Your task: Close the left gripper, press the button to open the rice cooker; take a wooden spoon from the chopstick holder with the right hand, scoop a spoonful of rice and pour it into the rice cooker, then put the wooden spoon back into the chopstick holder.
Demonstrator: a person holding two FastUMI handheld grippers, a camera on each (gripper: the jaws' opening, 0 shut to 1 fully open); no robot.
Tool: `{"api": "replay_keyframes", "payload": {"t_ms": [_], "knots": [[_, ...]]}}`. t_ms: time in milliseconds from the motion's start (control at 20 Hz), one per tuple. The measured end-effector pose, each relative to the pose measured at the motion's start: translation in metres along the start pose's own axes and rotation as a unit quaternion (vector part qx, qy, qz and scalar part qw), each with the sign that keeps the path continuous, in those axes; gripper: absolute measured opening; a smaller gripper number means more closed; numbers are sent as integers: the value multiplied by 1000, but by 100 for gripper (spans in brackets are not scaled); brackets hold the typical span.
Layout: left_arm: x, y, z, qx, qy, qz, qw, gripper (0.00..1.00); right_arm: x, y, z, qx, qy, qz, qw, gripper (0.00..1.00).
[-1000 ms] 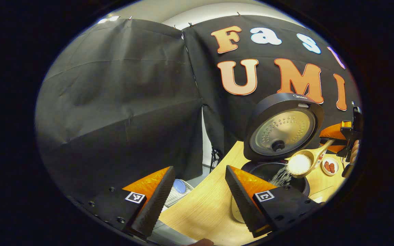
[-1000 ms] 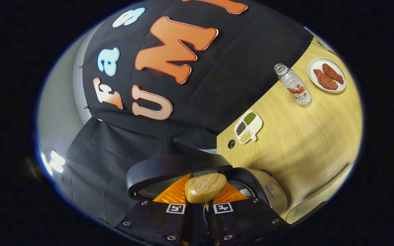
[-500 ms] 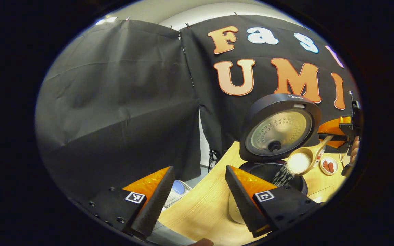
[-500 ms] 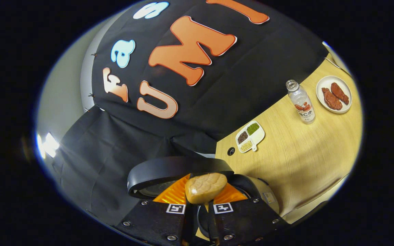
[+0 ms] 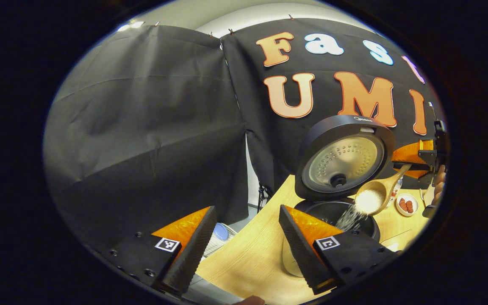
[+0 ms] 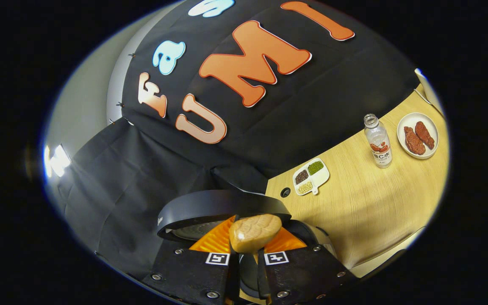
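The black rice cooker (image 5: 356,218) stands on the wooden table with its lid (image 5: 343,159) raised upright. A wooden spoon (image 5: 375,195) is tipped over the pot, and white rice (image 5: 347,216) streams from it into the pot. My right gripper (image 5: 413,159) holds the spoon's handle at the far right of the left gripper view. In the right gripper view my right gripper (image 6: 246,250) is shut on the wooden spoon (image 6: 254,232), whose bowl back faces the camera, above the cooker lid (image 6: 223,205). My left gripper (image 5: 246,250) hangs open left of the cooker, with nothing between its fingers.
On the table (image 6: 375,203) stand a divided dish of beans (image 6: 310,176), a clear bottle (image 6: 378,142) and a plate with meat (image 6: 417,135). A small round hole (image 6: 285,192) sits in the tabletop near the wall. A person's hand (image 5: 438,188) holds the right gripper.
The spoon has risen slightly and tilted further while rice keeps pouring into the pot; the rice in the spoon has shrunk. The right gripper view has rolled. The left gripper has barely moved.
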State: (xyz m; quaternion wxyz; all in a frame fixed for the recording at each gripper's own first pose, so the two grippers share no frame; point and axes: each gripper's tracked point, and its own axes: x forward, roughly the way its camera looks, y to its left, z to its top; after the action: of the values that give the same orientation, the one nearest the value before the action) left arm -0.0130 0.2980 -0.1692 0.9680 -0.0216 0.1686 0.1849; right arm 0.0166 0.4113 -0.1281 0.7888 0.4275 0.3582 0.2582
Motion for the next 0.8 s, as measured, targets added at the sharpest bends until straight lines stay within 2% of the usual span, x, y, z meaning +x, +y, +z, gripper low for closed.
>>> {"api": "replay_keyframes", "payload": {"t_ms": [250, 300, 350, 450, 500, 550, 600, 650, 700, 750, 800], "knots": [[-3, 0, -4, 2, 1, -1, 1000, 95, 2, 1, -12, -40, 7, -10, 999, 16], [-5, 1, -4, 3, 2, -2, 1000, 100, 2, 1, -15, -46, 10, -9, 999, 16], [-5, 2, -6, 4, 3, -1, 1000, 95, 3, 3, -17, -55, 12, -8, 998, 16], [-6, 3, -5, 6, 3, -1, 1000, 95, 4, 8, -20, -81, 12, -6, 997, 16], [-6, 4, -6, 6, 3, -1, 1000, 100, 2, 16, -22, -94, 12, -5, 995, 16], [-7, 5, -5, 5, 3, -2, 1000, 95, 0, 21, -23, -109, 12, -1, 994, 16], [-7, 6, -5, 5, 3, -1, 1000, 95, 0, 24, -25, -121, 11, 0, 993, 16], [-8, 6, -5, 4, 3, -1, 1000, 100, 0, 28, -26, -133, 11, 3, 991, 16], [-8, 7, -5, 3, 3, -1, 1000, 95, 1, 31, -27, -142, 9, 3, 990, 16], [-8, 7, -6, 2, 4, -2, 1000, 100, 0, 33, -28, -151, 10, 4, 988, 16], [-8, 7, -6, 2, 4, -2, 1000, 95, -1, 36, -29, -159, 9, 3, 987, 15]]}}
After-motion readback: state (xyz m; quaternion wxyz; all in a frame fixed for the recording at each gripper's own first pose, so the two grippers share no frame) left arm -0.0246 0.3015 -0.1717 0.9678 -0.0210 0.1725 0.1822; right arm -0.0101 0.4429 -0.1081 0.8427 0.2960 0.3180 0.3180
